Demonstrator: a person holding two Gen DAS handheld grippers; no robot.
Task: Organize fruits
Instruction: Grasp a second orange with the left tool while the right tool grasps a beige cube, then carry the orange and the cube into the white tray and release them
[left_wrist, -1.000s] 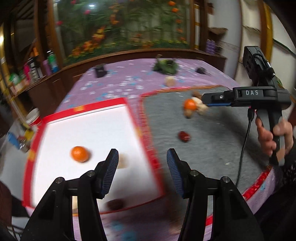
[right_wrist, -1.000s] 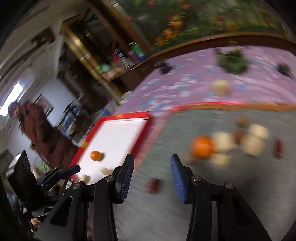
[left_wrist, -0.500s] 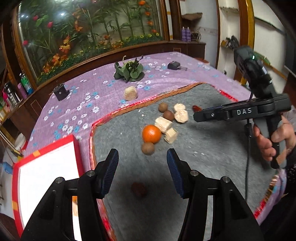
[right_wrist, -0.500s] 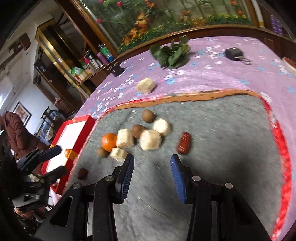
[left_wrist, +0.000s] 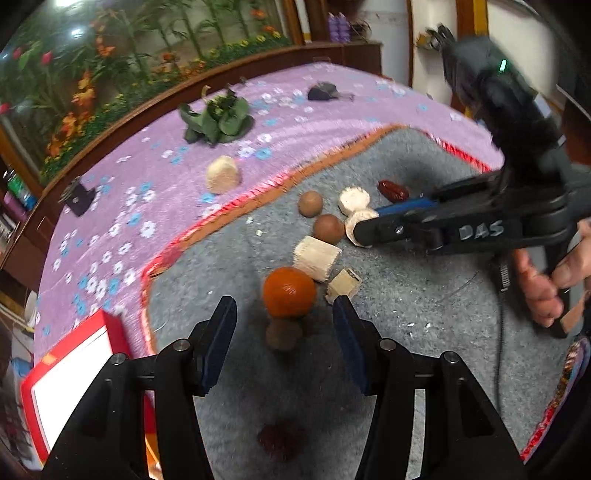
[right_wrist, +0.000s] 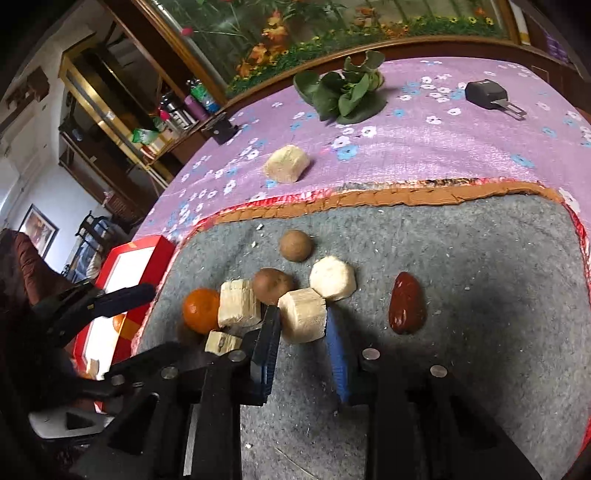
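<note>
On the grey mat (left_wrist: 424, 332) lies a pile of fruit. My left gripper (left_wrist: 284, 328) hangs open over it, and a small brown fruit (left_wrist: 282, 334) and the orange (left_wrist: 290, 291) show between its fingers, untouched. My right gripper (right_wrist: 302, 334) is closing on a pale chunk (right_wrist: 303, 319), with a pad against each side of it. The left wrist view shows that gripper from the side (left_wrist: 369, 227). Around it lie two brown round fruits (right_wrist: 296, 245) (right_wrist: 272, 284), a red date (right_wrist: 406, 308) and more pale chunks (right_wrist: 236, 302). A dark red fruit (left_wrist: 280, 441) lies nearest the left wrist camera.
A red-rimmed white tray (left_wrist: 74, 350) sits left of the mat with an orange in it (right_wrist: 119, 322). On the purple flowered cloth (left_wrist: 147, 184) lie a leafy green bunch (left_wrist: 218, 122), a lone pale chunk (left_wrist: 222, 174), a black key fob (left_wrist: 323, 92) and a small black block (left_wrist: 77, 199).
The left gripper has swung from the white tray over to the fruit pile. The right gripper has dropped into the pile and narrowed its jaws around a pale chunk.
</note>
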